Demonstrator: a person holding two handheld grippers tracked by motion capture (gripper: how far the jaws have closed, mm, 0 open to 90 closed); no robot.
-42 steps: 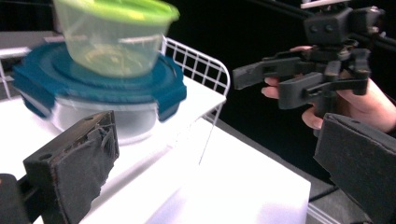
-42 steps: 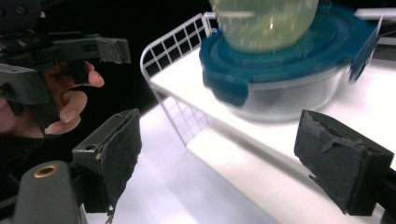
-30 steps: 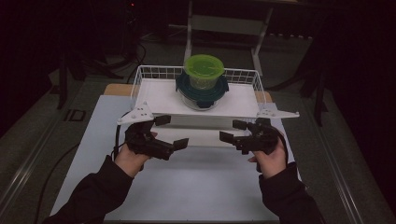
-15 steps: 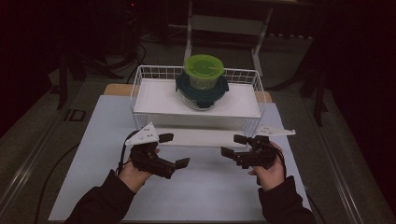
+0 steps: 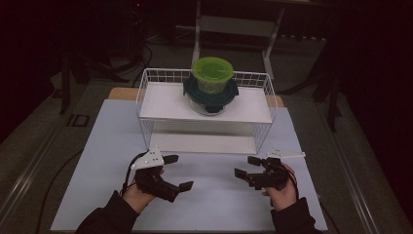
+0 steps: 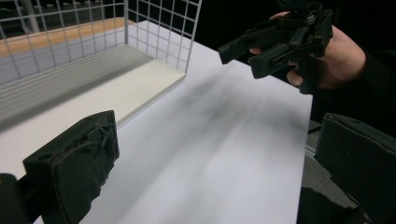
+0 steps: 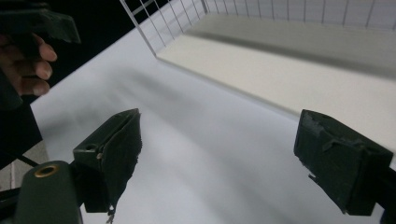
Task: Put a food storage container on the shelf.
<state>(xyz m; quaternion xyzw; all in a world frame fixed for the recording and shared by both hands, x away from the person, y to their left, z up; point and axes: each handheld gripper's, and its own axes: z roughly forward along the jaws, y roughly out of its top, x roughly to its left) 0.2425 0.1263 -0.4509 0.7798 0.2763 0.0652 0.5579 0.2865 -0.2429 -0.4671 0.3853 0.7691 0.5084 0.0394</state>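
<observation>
Both grippers sit low over the near half of the white table top (image 5: 97, 146), empty, with nothing yet grasped. The things nearest them are the stacked containers: a round clear glass container with a lime-green lid (image 5: 212, 74) resting on a larger round glass container with a dark teal clip lid (image 5: 210, 95), both on the upper white board of the white wire rack (image 5: 146, 97) at the far centre of the table.

Judgement: the step in hand is the approach to that stack. To do it well I would bring one gripper in over the rack's front rail, not through the mesh, keep its jaws level with the green lid's rim, and steady the teal container with the other so the stack does not slide.

Pose: left gripper (image 5: 175, 173) points right and slightly far, jaws wide apart, hand beneath it. Right gripper (image 5: 246, 166) points left toward it, jaws also spread. In the left gripper view the right gripper (image 6: 243, 58) hangs above bare table, well apart from the rack.
</observation>
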